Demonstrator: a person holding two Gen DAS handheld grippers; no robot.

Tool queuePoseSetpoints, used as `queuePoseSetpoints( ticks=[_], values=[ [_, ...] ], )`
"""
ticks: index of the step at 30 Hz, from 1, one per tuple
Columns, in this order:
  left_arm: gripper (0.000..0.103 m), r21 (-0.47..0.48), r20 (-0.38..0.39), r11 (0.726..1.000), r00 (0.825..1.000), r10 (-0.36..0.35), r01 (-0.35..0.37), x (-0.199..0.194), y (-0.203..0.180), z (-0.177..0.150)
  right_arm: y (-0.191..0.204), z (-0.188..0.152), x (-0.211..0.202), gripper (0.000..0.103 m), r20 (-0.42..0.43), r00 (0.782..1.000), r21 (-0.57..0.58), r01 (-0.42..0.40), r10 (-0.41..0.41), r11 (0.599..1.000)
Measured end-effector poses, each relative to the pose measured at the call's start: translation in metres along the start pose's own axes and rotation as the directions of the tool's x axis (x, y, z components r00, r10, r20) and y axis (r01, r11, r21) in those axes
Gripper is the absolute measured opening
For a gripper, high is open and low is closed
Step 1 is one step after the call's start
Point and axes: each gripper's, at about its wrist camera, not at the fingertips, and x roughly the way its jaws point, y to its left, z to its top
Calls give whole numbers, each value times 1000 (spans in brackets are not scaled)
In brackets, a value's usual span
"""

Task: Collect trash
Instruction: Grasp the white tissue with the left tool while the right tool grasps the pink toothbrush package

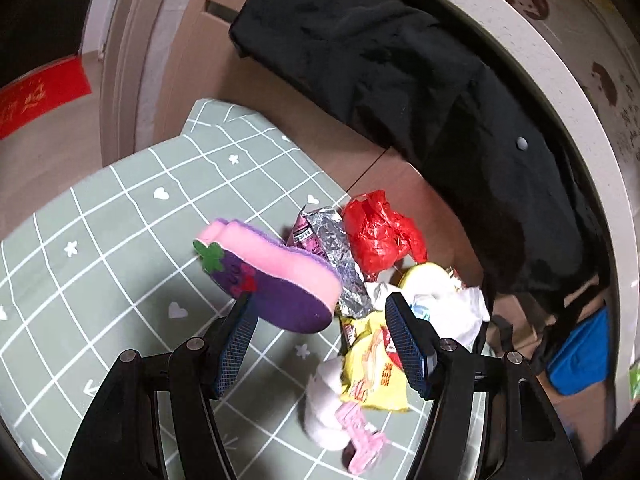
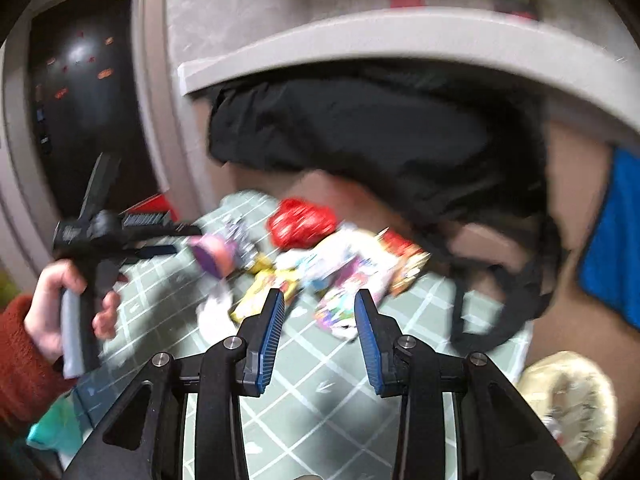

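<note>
A pile of trash lies on the green checked mat (image 1: pixel 120 216): a red plastic bag (image 1: pixel 376 232), a foil wrapper (image 1: pixel 340 256), a yellow snack packet (image 1: pixel 372 376), white crumpled tissue (image 1: pixel 460 312) and a pink wrapper (image 1: pixel 360 436). A pink and purple eggplant sponge (image 1: pixel 276 276) hangs tilted in the air off the tip of my left gripper's left finger. My left gripper (image 1: pixel 320 312) is open above the pile. My right gripper (image 2: pixel 320 304) is open and empty, hovering before the pile (image 2: pixel 340 276). The right wrist view is blurred and shows the left gripper (image 2: pixel 120 232) with the sponge (image 2: pixel 216 256).
A black jacket (image 1: pixel 400 80) hangs over the brown floor behind the mat. A white curved ledge (image 1: pixel 560 80) runs at the right. A blue item (image 1: pixel 580 352) and a black strap (image 2: pixel 500 304) lie to the right. A pale bag (image 2: pixel 572 404) sits at lower right.
</note>
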Motion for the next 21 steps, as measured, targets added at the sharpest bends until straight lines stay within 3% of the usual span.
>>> queuePoseSetpoints(
  ticks=[5, 9, 13, 17, 21],
  values=[
    [66, 56, 50, 997, 997, 56, -58, -11, 3, 2, 25, -15, 41, 35, -106, 984, -91, -156, 146, 984],
    [66, 107, 56, 993, 998, 43, -49, -23, 12, -3, 47, -25, 79, 35, -203, 952, -131, -257, 228, 958],
    [66, 163, 67, 986, 997, 28, -38, -35, 22, -18, 65, -35, 116, 35, -290, 929, -179, -290, 231, 940],
    [66, 220, 88, 975, 996, 15, -34, -46, 25, -34, 70, -41, 135, 35, -312, 934, -226, -251, 174, 941],
    [66, 249, 54, 969, 998, -23, 9, -44, 20, -42, 62, -48, 141, 36, -350, 916, -190, -272, 193, 943]
  ],
)
